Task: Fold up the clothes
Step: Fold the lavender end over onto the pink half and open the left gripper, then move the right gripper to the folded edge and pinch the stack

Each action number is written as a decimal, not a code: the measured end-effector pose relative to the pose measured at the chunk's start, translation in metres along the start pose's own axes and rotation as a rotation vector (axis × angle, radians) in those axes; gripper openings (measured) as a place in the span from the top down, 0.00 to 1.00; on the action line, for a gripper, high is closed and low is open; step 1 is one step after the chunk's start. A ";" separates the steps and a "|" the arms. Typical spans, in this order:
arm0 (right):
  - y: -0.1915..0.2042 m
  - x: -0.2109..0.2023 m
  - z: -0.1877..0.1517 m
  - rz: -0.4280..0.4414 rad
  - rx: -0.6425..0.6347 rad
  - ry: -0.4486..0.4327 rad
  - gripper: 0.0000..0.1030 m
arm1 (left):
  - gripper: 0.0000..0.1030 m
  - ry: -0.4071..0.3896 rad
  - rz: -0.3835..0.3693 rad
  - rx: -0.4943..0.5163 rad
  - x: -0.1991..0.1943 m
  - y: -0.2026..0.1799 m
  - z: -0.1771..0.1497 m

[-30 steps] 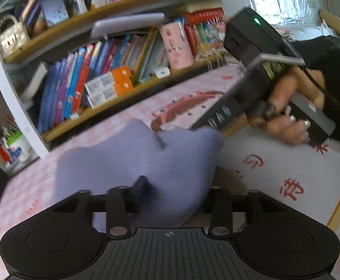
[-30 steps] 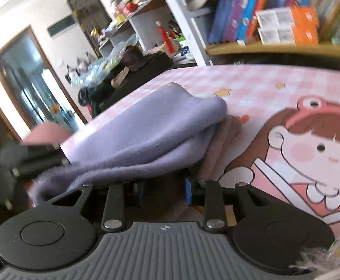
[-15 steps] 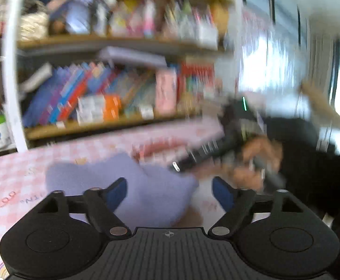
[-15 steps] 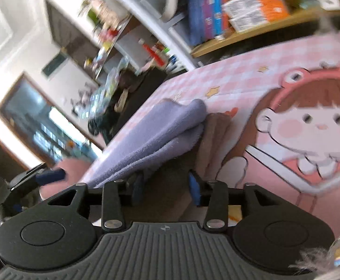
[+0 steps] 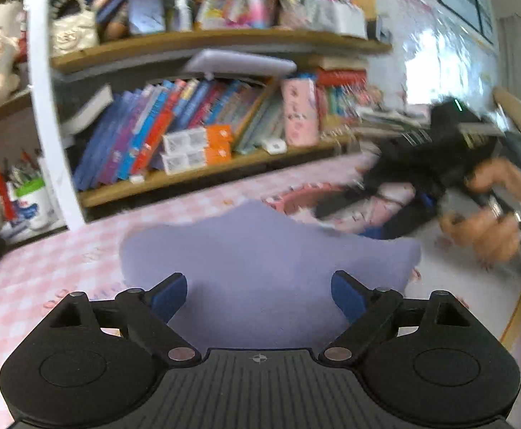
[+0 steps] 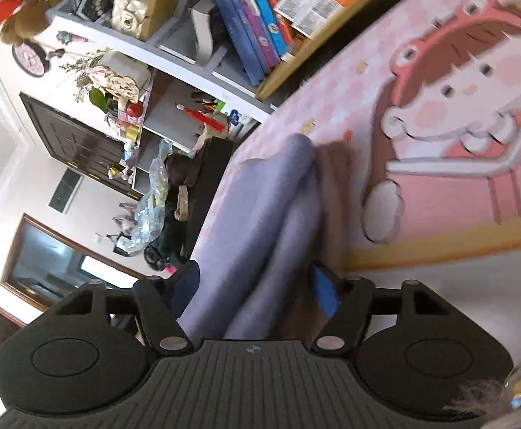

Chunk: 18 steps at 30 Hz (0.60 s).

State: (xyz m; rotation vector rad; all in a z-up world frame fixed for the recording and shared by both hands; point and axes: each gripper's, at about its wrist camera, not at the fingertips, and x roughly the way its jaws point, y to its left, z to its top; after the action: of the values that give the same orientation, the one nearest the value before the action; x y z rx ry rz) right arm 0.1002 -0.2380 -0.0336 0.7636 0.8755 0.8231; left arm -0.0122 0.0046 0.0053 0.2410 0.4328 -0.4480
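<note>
Left wrist view shows the left gripper [image 5: 258,295] above the lavender garment [image 5: 260,261], its jaws wide apart and clear of the cloth. That garment lies folded on the pink checked cloth of the bench [image 5: 46,286], toward the edge nearest the bookshelf [image 5: 196,175]. Right wrist view has the right gripper [image 6: 255,291] with jaws apart on either side of the garment's [image 6: 267,214] layered edge, a brownish layer [image 6: 335,193] beside it. The right hand [image 5: 489,211] is blurred.
</note>
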 end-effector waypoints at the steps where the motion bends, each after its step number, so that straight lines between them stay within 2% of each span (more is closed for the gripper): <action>1: 0.007 0.006 0.001 -0.045 -0.039 0.002 0.38 | 0.13 0.004 -0.001 0.009 0.001 -0.002 -0.002; 5: 0.041 0.035 -0.007 -0.245 -0.261 0.016 0.39 | 0.12 0.020 -0.007 0.046 0.006 -0.011 -0.008; 7: 0.054 0.039 -0.018 -0.330 -0.381 0.001 0.54 | 0.12 0.024 -0.016 0.052 0.008 -0.011 -0.009; 9: 0.065 0.043 -0.028 -0.404 -0.493 -0.015 0.57 | 0.11 0.021 -0.029 0.049 0.009 -0.008 -0.008; 12: 0.076 0.043 -0.038 -0.461 -0.605 -0.032 0.56 | 0.10 0.010 -0.039 0.035 0.008 -0.004 -0.009; 15: 0.077 0.042 -0.038 -0.451 -0.623 -0.039 0.57 | 0.10 -0.009 -0.036 0.013 0.005 0.001 -0.008; 16: 0.077 0.041 -0.037 -0.442 -0.622 -0.041 0.68 | 0.10 -0.015 -0.032 0.004 0.004 0.003 -0.008; 18: 0.082 0.039 -0.035 -0.406 -0.653 -0.049 0.82 | 0.10 -0.021 -0.027 -0.018 0.002 0.010 -0.007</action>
State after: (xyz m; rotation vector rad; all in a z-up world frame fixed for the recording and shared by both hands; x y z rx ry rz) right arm 0.0609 -0.1578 0.0060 0.0273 0.6284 0.6623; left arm -0.0083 0.0146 -0.0002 0.2128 0.4202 -0.4720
